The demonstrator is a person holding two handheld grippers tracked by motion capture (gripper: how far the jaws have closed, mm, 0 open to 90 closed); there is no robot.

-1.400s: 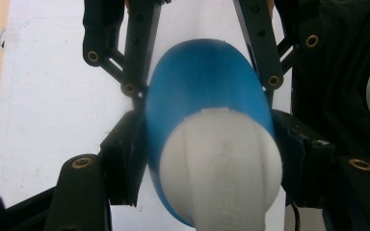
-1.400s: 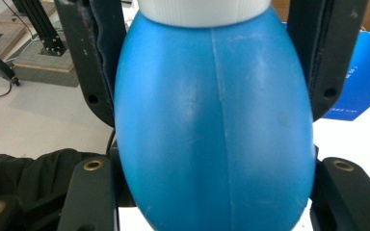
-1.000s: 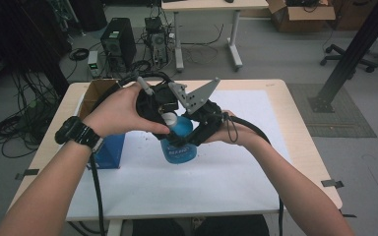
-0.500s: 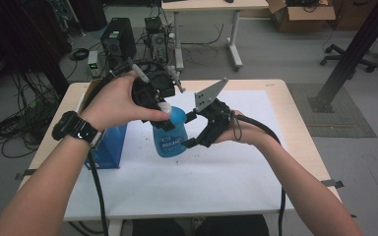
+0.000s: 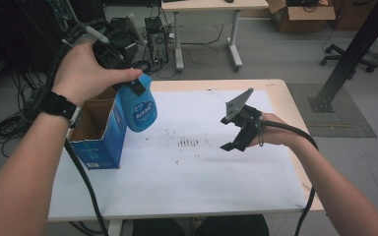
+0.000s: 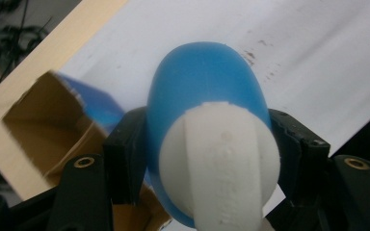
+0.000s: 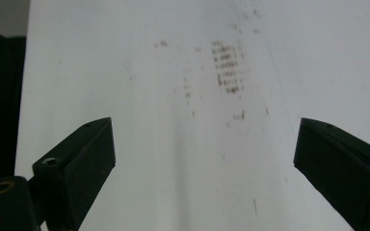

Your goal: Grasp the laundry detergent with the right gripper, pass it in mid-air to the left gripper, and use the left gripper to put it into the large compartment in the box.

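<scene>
Left gripper (image 5: 134, 87): clamped on blue bottle (image 5: 140, 105), white cap (image 6: 220, 159) nearest the camera, above open box (image 5: 98, 132).
Right gripper (image 5: 234, 133): spread wide, just opened, nothing between; bottle well apart.

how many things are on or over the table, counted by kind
blue bottle: 1
open blue cardboard box: 1
white paper sheet: 1
handheld tool: 2, left tool shut on the bottle, right tool open
total: 5

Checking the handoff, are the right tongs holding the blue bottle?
No, the right tongs stand open over bare white paper, with nothing between them.
</scene>
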